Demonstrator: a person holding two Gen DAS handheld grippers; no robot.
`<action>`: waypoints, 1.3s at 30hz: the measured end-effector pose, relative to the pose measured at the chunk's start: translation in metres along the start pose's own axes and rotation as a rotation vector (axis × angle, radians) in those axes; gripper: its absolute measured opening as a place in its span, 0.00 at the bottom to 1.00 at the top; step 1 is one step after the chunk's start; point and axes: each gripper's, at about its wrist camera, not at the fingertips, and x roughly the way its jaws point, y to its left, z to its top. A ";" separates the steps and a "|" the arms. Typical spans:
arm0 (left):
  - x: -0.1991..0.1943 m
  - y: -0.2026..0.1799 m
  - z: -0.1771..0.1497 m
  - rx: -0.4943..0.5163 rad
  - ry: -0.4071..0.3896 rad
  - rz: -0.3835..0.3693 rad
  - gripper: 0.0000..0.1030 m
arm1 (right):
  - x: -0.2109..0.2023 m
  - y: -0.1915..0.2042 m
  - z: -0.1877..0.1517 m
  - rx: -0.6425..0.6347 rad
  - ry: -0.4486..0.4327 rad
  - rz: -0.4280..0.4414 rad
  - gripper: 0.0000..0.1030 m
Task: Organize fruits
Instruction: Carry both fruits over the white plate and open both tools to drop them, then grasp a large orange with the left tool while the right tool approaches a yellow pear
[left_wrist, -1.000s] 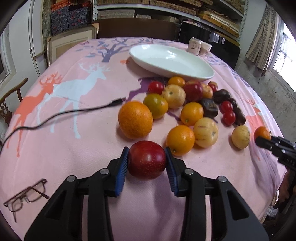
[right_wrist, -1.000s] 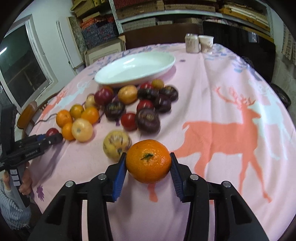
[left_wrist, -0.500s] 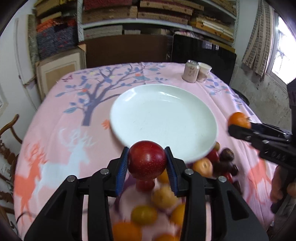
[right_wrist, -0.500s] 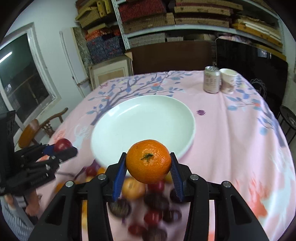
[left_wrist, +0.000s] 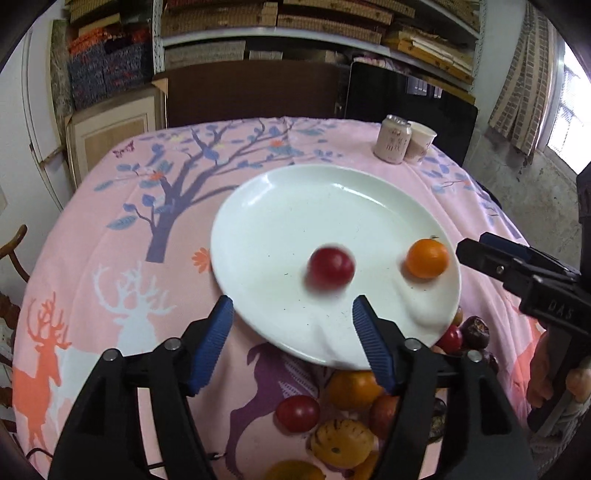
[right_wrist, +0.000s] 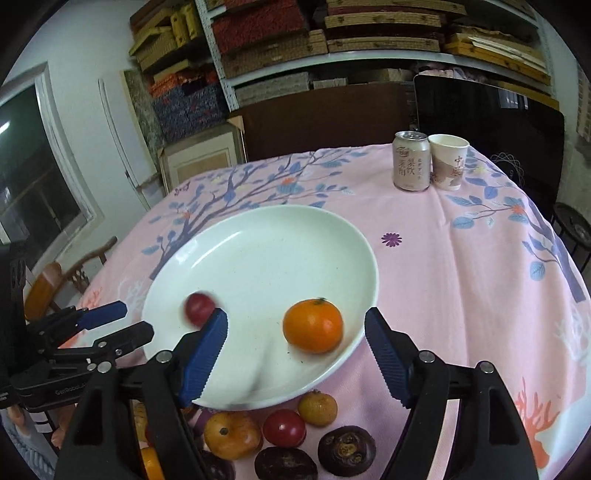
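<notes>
Fruit sorting, early stage: a dark red plum (left_wrist: 330, 270) and a round orange tangerine (left_wrist: 427, 257) lie on the white oval plate (left_wrist: 258, 206). Both the left gripper (left_wrist: 291, 325) and right gripper (right_wrist: 295, 338) have just opened their jaws, which are now empty. Mixed loose fruits (right_wrist: 284, 428) remain on the pink-clothed desk (right_wrist: 461, 266).

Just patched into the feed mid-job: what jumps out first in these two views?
A big white plate sits mid-table on the pink tablecloth, holding a blurred red fruit and an orange. Both the left hand-held gripper and right hand-held gripper have just been opening, nothing between their jaws. A heap of loose fruit waits at the plate's near edge; a can and paper cup stand at the far side.
</notes>
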 end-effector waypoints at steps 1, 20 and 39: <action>-0.007 0.002 -0.002 -0.006 -0.014 -0.001 0.69 | -0.004 -0.001 -0.001 0.005 -0.011 -0.005 0.75; -0.096 0.027 -0.142 -0.117 -0.113 0.077 0.81 | -0.098 -0.022 -0.092 0.079 -0.192 -0.048 0.92; -0.082 0.035 -0.142 -0.148 -0.038 0.054 0.86 | -0.088 -0.024 -0.094 0.110 -0.132 -0.015 0.93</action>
